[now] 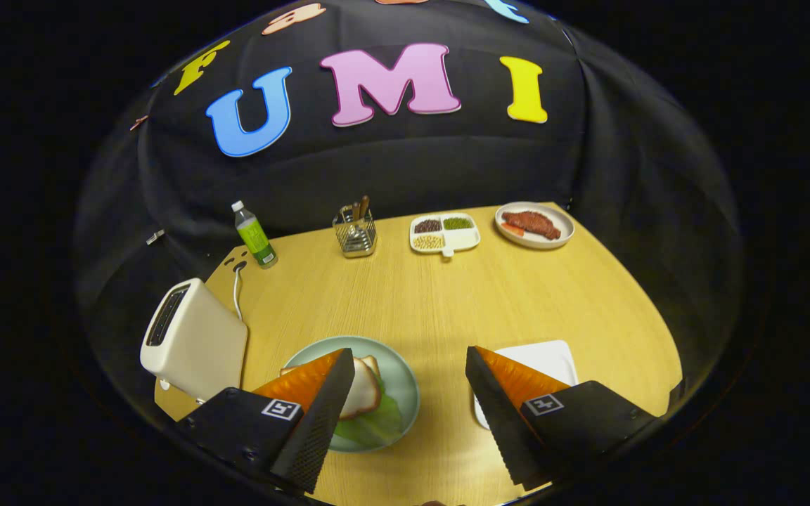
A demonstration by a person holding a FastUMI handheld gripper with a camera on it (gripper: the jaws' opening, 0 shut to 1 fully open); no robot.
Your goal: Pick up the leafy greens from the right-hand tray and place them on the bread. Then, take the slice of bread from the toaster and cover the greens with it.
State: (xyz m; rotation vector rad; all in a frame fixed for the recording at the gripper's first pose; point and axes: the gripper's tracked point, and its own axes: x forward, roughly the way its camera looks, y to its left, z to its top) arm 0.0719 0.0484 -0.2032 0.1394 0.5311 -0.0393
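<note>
Greens [377, 424] beside wide-apart tongs [405, 414].

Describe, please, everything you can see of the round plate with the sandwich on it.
The plate is round, pale green and smooth, like glazed ceramic, lying flat on the wooden table beside the white toaster. It carries leafy greens with a slice of bread lying on top; another slice edge peeks out behind. One finger of the open gripper hides the plate's side nearest the toaster; whether it touches the plate is unclear.
</note>
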